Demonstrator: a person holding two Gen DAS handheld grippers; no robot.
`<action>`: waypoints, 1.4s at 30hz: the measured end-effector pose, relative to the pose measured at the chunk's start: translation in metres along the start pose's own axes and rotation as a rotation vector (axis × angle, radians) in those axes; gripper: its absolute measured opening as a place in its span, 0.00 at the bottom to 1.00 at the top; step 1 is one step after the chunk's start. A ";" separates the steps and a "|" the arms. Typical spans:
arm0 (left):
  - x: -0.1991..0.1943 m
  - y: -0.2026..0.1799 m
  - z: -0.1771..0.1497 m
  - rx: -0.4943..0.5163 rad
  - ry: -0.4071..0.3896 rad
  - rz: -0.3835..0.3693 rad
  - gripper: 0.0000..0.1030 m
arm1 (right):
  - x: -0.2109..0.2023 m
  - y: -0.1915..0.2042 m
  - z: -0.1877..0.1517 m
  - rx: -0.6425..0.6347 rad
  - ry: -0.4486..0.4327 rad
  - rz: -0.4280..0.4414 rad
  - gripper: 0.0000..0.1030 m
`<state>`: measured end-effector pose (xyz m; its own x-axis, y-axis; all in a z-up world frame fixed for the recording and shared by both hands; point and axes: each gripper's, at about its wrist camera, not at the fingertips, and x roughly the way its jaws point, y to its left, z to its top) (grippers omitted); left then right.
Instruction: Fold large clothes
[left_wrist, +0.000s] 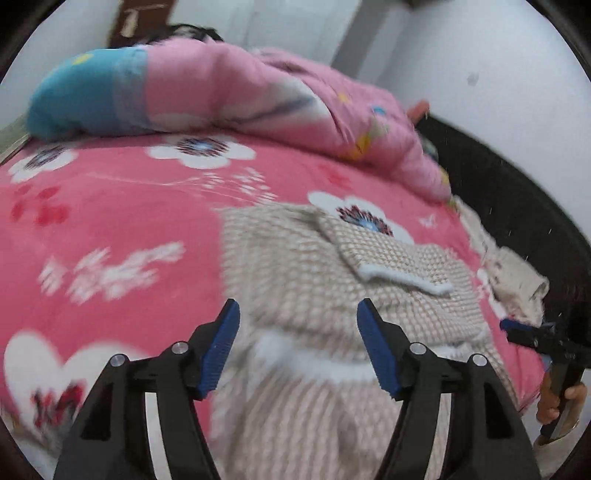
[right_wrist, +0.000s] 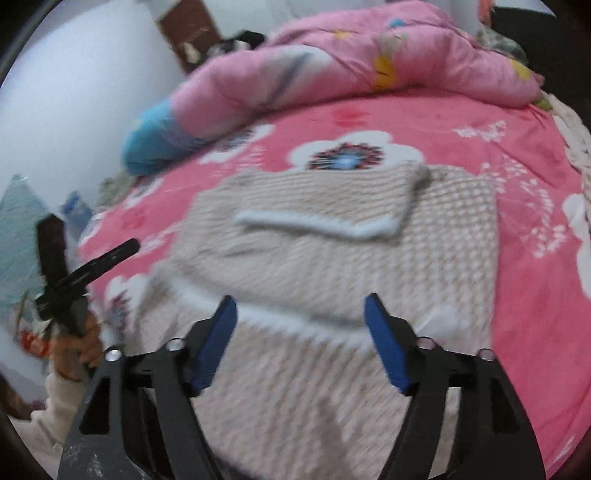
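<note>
Both fingers (left_wrist: 376, 350) pairs spread, empty, above sweater (right_wrist: 332, 258).

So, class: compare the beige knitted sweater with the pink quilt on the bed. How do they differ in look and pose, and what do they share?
The beige knitted sweater lies flat, with a sleeve folded across it; the pink quilt is bunched in a heap. The sweater is plain beige with pale trim; the quilt is pink with a blue end and coloured motifs. The sweater lies near the cameras; the quilt lies beyond it. Both rest on the pink flowered bedsheet.
</note>
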<state>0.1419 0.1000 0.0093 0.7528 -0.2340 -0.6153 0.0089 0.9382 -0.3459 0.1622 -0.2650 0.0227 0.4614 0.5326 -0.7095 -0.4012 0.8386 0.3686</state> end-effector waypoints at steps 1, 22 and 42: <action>-0.014 0.008 -0.014 -0.013 -0.012 -0.013 0.62 | 0.000 0.007 -0.008 -0.013 -0.003 0.020 0.77; 0.023 0.032 -0.056 -0.035 0.082 -0.054 0.45 | 0.053 0.011 -0.084 -0.037 0.090 -0.023 0.89; 0.056 0.034 -0.033 -0.071 0.189 -0.237 0.43 | 0.056 0.013 -0.084 -0.037 0.086 -0.025 0.89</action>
<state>0.1623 0.1109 -0.0602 0.5998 -0.4939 -0.6296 0.1186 0.8330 -0.5404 0.1167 -0.2342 -0.0629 0.4028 0.4983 -0.7678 -0.4200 0.8459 0.3287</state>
